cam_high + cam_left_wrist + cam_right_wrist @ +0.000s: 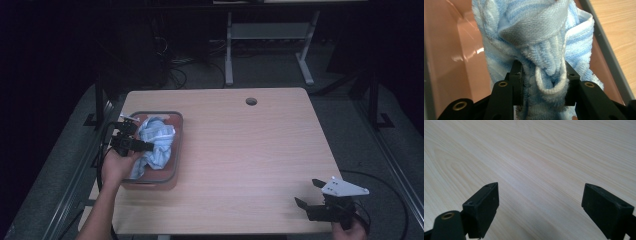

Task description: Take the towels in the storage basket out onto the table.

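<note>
Looking down from the high view: left gripper [142, 146] clamped on a blue towel [155, 142] bunched in a tray [176, 145] at the table's [250, 150] left edge — no readable writing. Left gripper view: pads [518, 82] pinch a towel fold. Right gripper view: right gripper [540, 207] jaws wide apart, nothing between, over bare wood.

High view overlooks table [240, 150], gripper views close, sharing tabletop
</note>
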The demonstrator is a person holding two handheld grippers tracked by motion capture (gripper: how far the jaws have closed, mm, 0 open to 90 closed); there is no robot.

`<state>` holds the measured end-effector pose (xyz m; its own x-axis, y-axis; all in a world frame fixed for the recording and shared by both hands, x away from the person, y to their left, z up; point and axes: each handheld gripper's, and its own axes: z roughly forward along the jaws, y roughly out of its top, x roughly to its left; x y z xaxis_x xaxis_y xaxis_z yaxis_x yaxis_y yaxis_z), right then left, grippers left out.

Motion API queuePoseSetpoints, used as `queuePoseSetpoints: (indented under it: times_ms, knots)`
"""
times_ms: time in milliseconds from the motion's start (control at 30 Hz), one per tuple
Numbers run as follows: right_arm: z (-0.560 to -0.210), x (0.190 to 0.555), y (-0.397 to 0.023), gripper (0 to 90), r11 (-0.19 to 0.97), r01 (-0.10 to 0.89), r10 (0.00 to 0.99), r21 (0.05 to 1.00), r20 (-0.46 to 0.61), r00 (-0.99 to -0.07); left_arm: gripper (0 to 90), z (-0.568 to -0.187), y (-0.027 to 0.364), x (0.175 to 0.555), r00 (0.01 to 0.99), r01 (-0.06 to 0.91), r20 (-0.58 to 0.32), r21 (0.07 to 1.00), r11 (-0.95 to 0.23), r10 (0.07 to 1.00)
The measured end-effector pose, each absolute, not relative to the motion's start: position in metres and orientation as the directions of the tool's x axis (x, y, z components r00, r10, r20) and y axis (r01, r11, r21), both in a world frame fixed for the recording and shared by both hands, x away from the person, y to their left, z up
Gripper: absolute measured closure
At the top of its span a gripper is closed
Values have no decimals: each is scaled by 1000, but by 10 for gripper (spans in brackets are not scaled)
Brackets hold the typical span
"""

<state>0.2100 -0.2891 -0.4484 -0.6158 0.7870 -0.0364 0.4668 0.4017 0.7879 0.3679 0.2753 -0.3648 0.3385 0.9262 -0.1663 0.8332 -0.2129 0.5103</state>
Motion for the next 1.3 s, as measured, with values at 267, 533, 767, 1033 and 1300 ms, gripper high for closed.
queuePoseSetpoints:
  times_ms: [267,533,767,1033,1300]
  knots:
    - [-447,209,-288,137,402,465,786,789,-37,-617,619,-349,278,365,340,820,-164,534,-206,926]
    - [-446,209,-287,137,405,466,787,787,-40,-616,619,-334,283,362,328,811,-168,555,-185,930]
    - [-447,210,-286,137,409,464,783,785,-42,-620,619,-326,286,362,328,810,-175,558,-181,928]
    - [-447,211,-285,137,413,464,781,784,-43,-623,619,-314,283,364,338,800,-202,575,-169,919]
    - [-446,210,-287,137,409,461,785,788,-45,-618,619,-300,273,368,363,787,-228,594,-166,903]
